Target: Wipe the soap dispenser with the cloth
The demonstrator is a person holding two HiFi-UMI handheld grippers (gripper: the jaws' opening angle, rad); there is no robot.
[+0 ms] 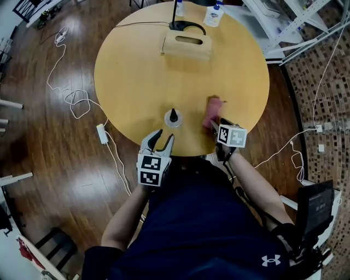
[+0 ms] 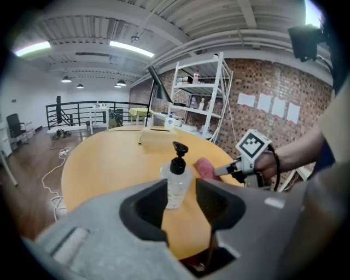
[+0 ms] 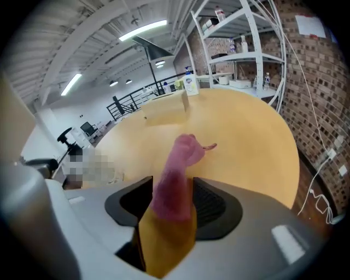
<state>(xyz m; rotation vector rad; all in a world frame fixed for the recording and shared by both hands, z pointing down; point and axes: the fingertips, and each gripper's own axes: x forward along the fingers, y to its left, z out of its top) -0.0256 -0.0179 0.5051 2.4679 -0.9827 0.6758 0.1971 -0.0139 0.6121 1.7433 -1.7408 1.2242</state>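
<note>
1. in the head view, the tips of the right hand-held gripper (image 1: 216,124) are hidden under its marker cube and the cloth (image 1: 213,106).
2. in the left gripper view, the lower left of the soap dispenser (image 2: 176,183) is hidden behind a jaw of the left hand-held gripper (image 2: 180,187).
3. at the far rim of the surface (image 1: 131,71), a bottle (image 1: 214,13) and a lamp stem (image 1: 176,10) are cut off by the head view's top edge.
4. the bottle's label is too small to read.

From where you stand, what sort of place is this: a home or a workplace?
Probably a loft-style workshop or lab, not a home: a bare brick wall, strip lights on an exposed ceiling, white metal shelving, and cables trailing over the wooden floor.
</note>
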